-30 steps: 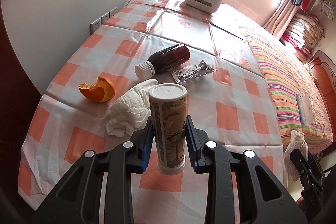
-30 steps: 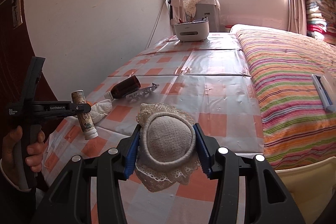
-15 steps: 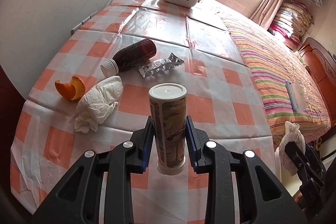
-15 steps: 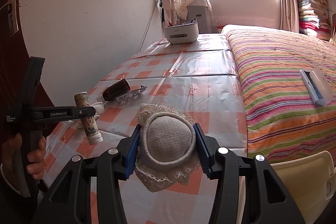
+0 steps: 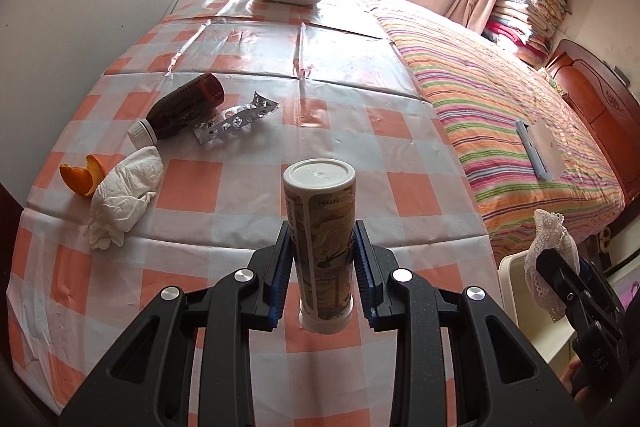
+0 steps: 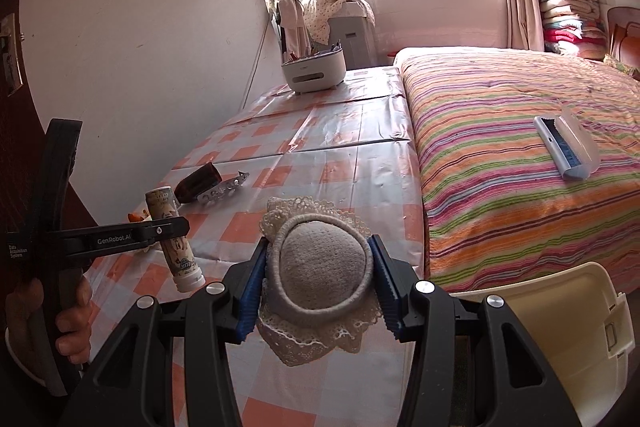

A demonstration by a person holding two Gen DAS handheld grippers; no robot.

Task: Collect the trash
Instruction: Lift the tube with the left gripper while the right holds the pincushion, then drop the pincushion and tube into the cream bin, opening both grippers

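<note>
Table (image 5: 328, 131) w/ checked cloth runs along the wall on one side, striped bed (image 5: 500, 115) butted against the other; mid cloth is bare, w/ brown bottle (image 5: 180, 109), blister strip (image 5: 236, 121), tissue (image 5: 124, 195) & orange peel (image 5: 82, 179) bunched toward the wall-side near corner. Cream bin (image 6: 560, 311) sits off the near table edge. Left gripper (image 5: 322, 267), angled down, clamped on tall paper tube (image 5: 322, 235) above the cloth. Right gripper (image 6: 320, 279) clamped on lace-edged grey pad (image 6: 320, 263), beside the bin.
</note>
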